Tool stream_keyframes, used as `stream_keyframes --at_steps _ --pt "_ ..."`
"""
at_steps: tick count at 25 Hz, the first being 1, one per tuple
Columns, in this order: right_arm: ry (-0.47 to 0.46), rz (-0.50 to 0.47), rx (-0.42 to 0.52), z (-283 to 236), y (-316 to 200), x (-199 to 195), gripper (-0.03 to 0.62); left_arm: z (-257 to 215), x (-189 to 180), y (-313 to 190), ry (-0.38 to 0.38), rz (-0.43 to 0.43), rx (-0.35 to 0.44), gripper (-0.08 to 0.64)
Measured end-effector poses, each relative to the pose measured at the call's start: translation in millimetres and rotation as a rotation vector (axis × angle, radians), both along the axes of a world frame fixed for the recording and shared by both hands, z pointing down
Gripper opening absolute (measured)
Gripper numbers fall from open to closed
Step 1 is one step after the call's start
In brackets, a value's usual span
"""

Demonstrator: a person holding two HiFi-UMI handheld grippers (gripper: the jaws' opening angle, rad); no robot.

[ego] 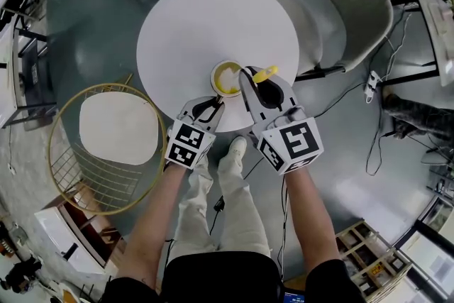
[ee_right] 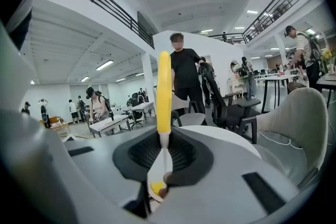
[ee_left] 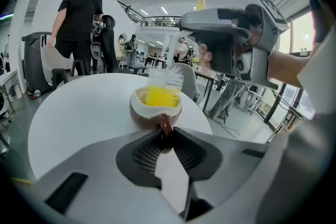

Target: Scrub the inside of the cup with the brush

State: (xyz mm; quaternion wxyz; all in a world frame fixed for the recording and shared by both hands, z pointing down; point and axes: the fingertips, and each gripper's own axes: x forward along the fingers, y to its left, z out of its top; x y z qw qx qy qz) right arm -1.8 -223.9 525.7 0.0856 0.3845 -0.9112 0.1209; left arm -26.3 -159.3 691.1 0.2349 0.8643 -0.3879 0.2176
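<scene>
A brown cup [ego: 225,78] with a yellow inside stands near the front edge of the round white table [ego: 191,25]. My left gripper [ego: 211,106] is shut on the cup's brown handle [ee_left: 166,128], which sits between its pads. My right gripper [ego: 250,81] is above and just right of the cup, shut on a brush with a yellow handle [ego: 265,73]. In the left gripper view the white bristles [ee_left: 171,77] dip into the cup [ee_left: 156,102] from above. In the right gripper view the yellow handle [ee_right: 164,92] stands upright between the jaws, and the cup [ee_right: 156,189] shows below them.
A gold wire basket table [ego: 106,145] stands on the floor at the left. A beige chair [ego: 355,3] is behind the table at the right. Cables and a power strip [ego: 372,81] lie on the floor. A person in black [ee_left: 79,18] stands beyond the table.
</scene>
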Motion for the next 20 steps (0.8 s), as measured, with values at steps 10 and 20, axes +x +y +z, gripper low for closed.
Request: stream_keyframes --at_steps 10,20 --pt "-0.011 -0.009 0.007 -1.6 -3.2 -8.8 0.046 2.5 -0.2 1.0 0.005 0.006 -0.012 0.077" --pt "-0.002 0.003 0.036 1.2 -15.1 -15.2 0.046 2.4 0.9 1.8 0.009 0.010 -0.013 0.077"
